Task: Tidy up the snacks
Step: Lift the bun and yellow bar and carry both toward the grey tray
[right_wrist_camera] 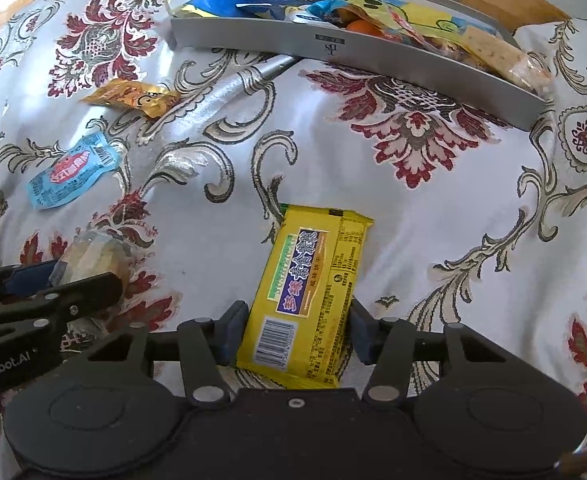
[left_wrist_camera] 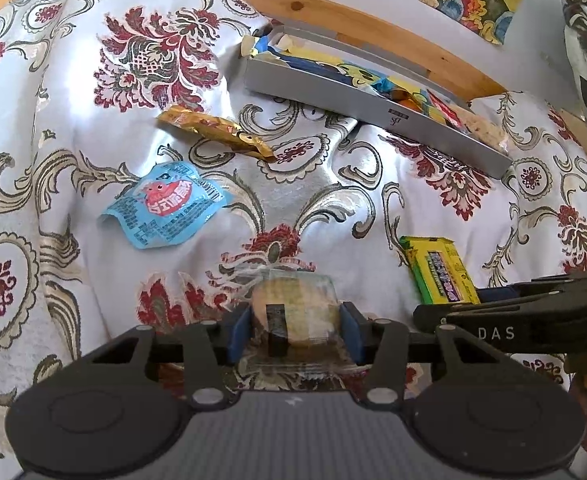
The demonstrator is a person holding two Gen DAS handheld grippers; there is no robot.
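My right gripper (right_wrist_camera: 295,332) straddles the yellow biscuit pack (right_wrist_camera: 313,300), jaws at its long sides; my left gripper (left_wrist_camera: 295,330) pinches the clear-wrapped cake (left_wrist_camera: 293,308). The grey tray (right_wrist_camera: 357,56) lies straight ahead, well apart, nearer my right.

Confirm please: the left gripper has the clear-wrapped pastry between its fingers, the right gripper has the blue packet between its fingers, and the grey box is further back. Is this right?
One detail is wrong. The right gripper has the yellow packet between its fingers, as the right wrist view shows; the blue packet lies loose on the cloth. The left gripper with the clear-wrapped pastry and the grey box further back are correct.
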